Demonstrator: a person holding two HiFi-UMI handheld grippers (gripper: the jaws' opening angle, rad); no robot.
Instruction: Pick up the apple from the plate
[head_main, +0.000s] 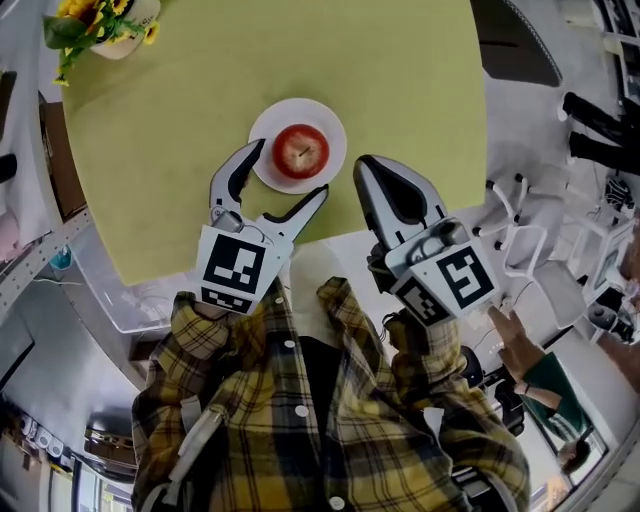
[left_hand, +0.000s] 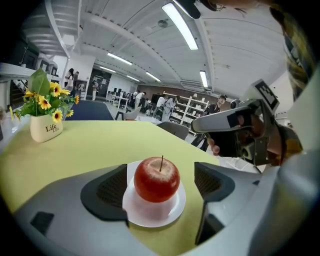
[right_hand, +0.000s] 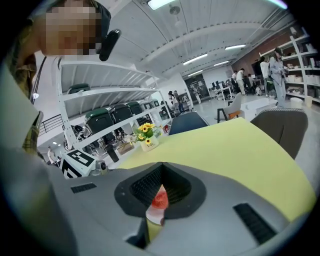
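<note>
Open worktop surrounds the plate on its far, left and right sides. The flower pot stands well apart at the far left corner. The left claw has its jaws spread, with gaps either side of the apple. The closed right claw crowds the plate's right rim.

Large open hall. Pale vaulted ceiling with long strip lights running along it. Yellow-green table; pot of yellow flowers near its far left corner. Grey chair and blue chair just beyond the table's far edge. White storage rack carrying dark cases. Open shelving and people well back. Pale floor.
</note>
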